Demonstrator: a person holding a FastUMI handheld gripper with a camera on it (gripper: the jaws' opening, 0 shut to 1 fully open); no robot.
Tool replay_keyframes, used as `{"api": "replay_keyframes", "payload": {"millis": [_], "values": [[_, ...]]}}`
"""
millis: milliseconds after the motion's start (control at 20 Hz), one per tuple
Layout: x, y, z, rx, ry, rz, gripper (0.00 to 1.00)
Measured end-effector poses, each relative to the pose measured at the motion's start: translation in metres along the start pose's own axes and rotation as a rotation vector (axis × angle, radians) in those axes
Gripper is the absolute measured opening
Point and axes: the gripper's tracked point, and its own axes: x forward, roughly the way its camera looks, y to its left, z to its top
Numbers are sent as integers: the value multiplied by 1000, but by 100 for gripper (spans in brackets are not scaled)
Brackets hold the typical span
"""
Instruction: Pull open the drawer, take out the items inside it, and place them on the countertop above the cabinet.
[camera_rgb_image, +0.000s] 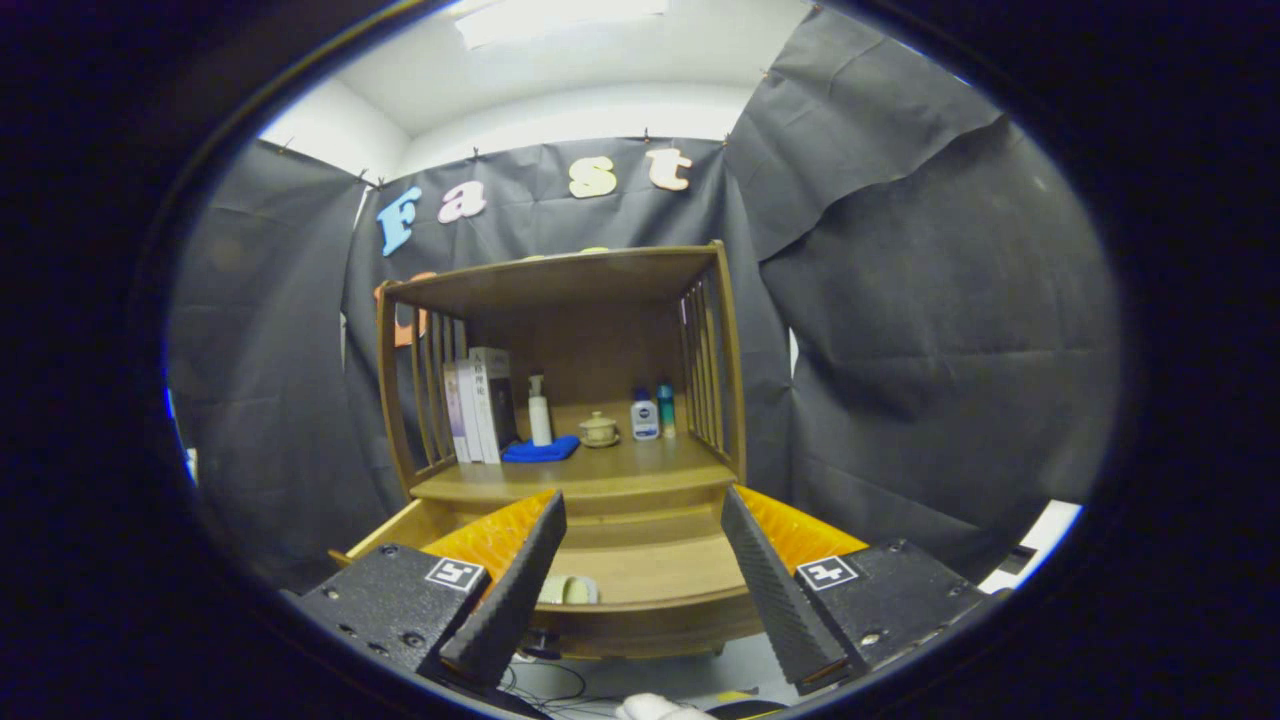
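A wooden cabinet (560, 290) with slatted sides stands ahead of me against the booth wall. Its drawer (640, 575) is pulled out below the countertop (600, 475) and lies between my two fingers. A pale greenish item (568, 590) rests in the drawer, partly hidden behind my left finger (510, 590). My gripper (640, 600) is open, held above and in front of the drawer, with nothing between the fingers.
On the countertop stand several books (478, 405), a white pump bottle (539, 410), a blue cloth (540, 450), a small lidded pot (598, 430) and two small bottles (652, 412). Cables (545, 685) lie on the floor below the drawer.
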Motion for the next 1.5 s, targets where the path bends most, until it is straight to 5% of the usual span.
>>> {"api": "replay_keyframes", "payload": {"millis": [200,450,800,1100,1500], "values": [[53,26,22,-2,101,36,99],[118,66,-1,-39,379,73,98],[166,103,-106,-70,851,85,94],[145,90,-192,-111,1132,21,81],[135,89,-229,-27,1269,-39,47]]}}
